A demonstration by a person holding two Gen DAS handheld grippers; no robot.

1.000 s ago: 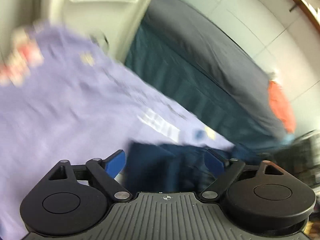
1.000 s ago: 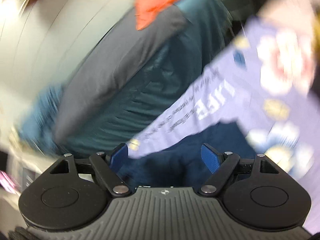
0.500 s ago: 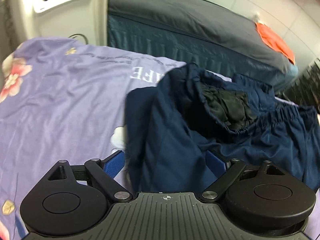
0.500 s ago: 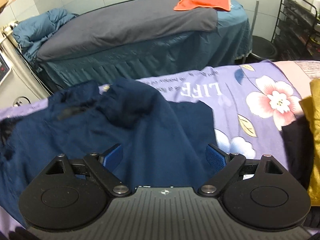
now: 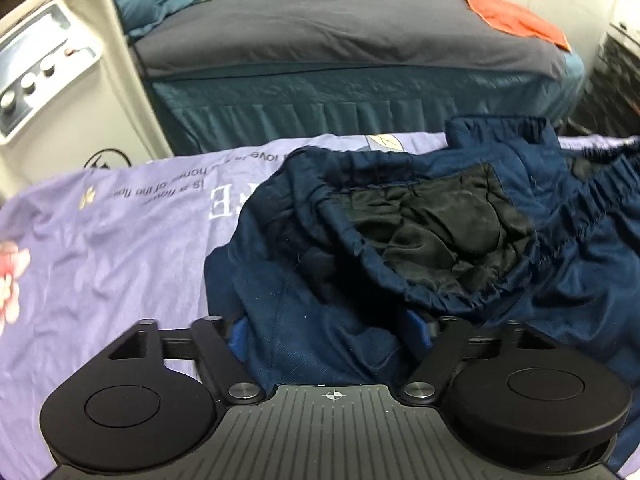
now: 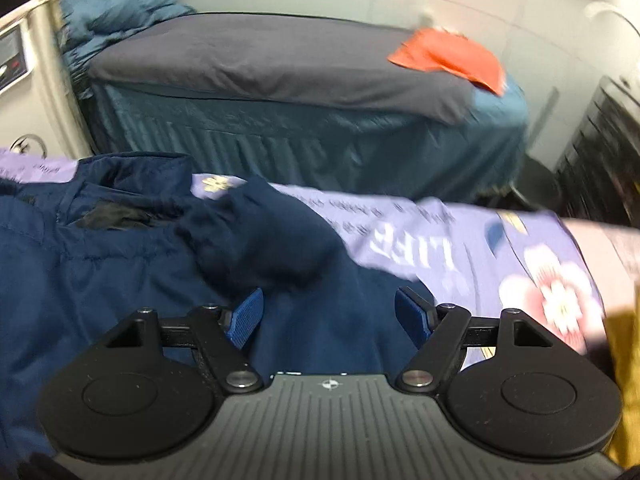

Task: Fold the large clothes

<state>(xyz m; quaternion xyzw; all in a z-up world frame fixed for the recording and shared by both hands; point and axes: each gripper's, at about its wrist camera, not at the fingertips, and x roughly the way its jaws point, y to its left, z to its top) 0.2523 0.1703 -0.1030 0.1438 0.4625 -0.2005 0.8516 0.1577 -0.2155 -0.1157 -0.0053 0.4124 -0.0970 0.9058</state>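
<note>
A navy blue jacket (image 5: 360, 248) with a black quilted lining (image 5: 436, 236) lies rumpled on a purple floral sheet (image 5: 100, 240). My left gripper (image 5: 328, 336) is open, its blue pads partly buried on either side of a fold of the jacket's cloth. In the right wrist view the jacket (image 6: 140, 264) fills the left half, with a bunched sleeve (image 6: 264, 236) just ahead of my right gripper (image 6: 334, 316). The right gripper is open and low over the navy cloth.
A bed (image 5: 340, 64) with a grey cover and teal skirt stands behind the sheet, an orange cloth (image 5: 516, 16) on its far end. A white machine (image 5: 44, 68) stands at the left. A yellow garment (image 6: 624, 360) lies at the right. A black rack (image 6: 600, 152) stands far right.
Both grippers have dropped lower and closer to the jacket. The left pads now sit in the cloth. Both views have swung a little.
</note>
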